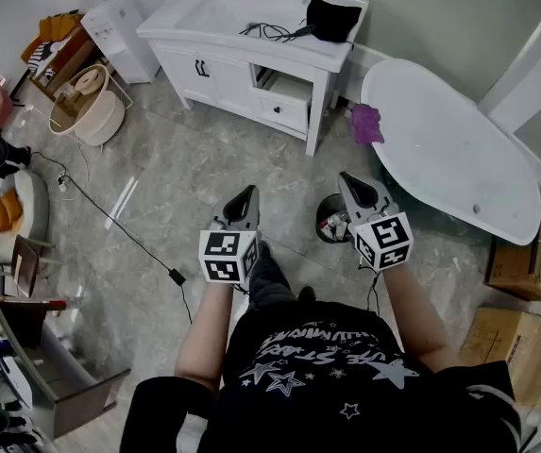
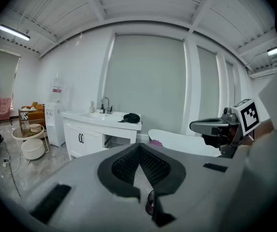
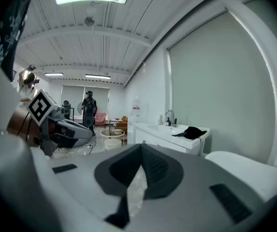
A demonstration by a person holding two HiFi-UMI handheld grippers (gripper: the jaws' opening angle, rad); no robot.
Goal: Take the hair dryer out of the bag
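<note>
The black bag [image 1: 332, 19] lies on the tabletop of the white vanity [image 1: 215, 43] at the upper middle of the head view, near the tabletop's right end, with a thin black cord [image 1: 268, 32] trailing out to its left. The hair dryer itself cannot be made out. Both grippers are held low in the frame over the grey stone floor [image 1: 176, 177], well apart from the bag and below it in the picture. The left gripper [image 1: 244, 199] and the right gripper [image 1: 353, 185] point up the frame toward the vanity. The left gripper view shows its jaws [image 2: 139, 151] closed tip to tip with nothing between them, and the bag [image 2: 130, 117] sits small and far above them. The right gripper view shows the same: jaws [image 3: 141, 150] pressed together and empty, the bag [image 3: 192, 132] far off to the upper right. Only the head view shows the small waste bin [image 1: 331, 220] on the floor between the grippers, the purple cloth [image 1: 366, 123] at the bathtub [image 1: 449, 149] rim, and the cardboard boxes [image 1: 520, 333] at the right edge. Only the right gripper view shows a person [image 3: 89, 108] standing deep in the room.
</note>
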